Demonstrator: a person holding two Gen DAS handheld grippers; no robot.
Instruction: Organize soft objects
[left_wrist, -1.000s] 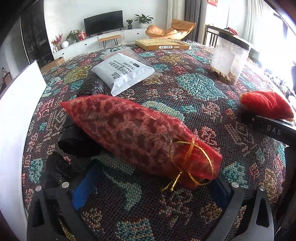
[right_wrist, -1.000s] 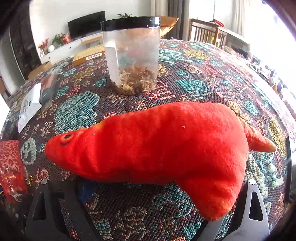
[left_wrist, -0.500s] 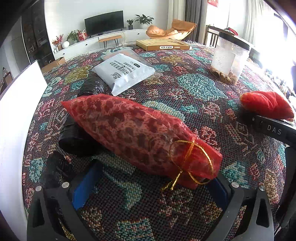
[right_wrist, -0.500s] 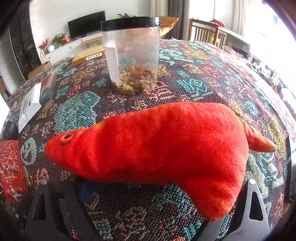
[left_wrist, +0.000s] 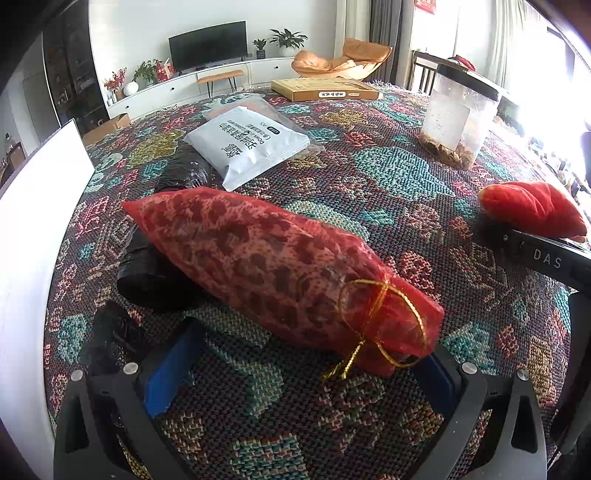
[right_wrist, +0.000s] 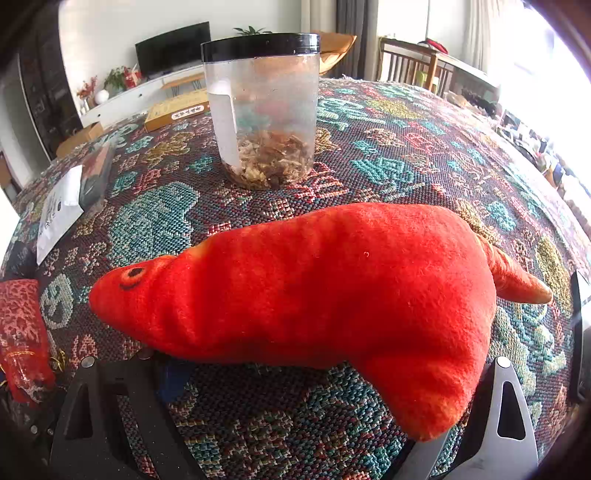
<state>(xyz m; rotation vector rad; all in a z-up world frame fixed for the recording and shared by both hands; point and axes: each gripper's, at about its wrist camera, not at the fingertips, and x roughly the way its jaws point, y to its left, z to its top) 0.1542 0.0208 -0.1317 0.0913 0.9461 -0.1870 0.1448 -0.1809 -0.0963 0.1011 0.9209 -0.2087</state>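
Observation:
A red mesh pouch (left_wrist: 273, 266) with a leopard pattern and a gold cord lies slantwise on the patterned tablecloth (left_wrist: 399, 173). My left gripper (left_wrist: 301, 369) stands open just in front of it. Its blue pads (left_wrist: 170, 369) are wide apart, and the pouch's tied end lies by the right one. A red plush fish (right_wrist: 332, 288) lies across the cloth, head to the left. My right gripper (right_wrist: 306, 391) is open behind it, with the fingers (right_wrist: 506, 413) either side of the belly fin. The fish (left_wrist: 532, 206) and the pouch (right_wrist: 22, 332) each show at the edge of the other view.
A clear jar (right_wrist: 262, 110) with a black lid stands behind the fish. Behind the pouch lie a grey-white packet (left_wrist: 247, 147), black rolled bags (left_wrist: 147, 277) and a flat yellow box (left_wrist: 325, 90). A white board (left_wrist: 33, 229) borders the left side. The right gripper's body (left_wrist: 546, 258) reaches in from the right.

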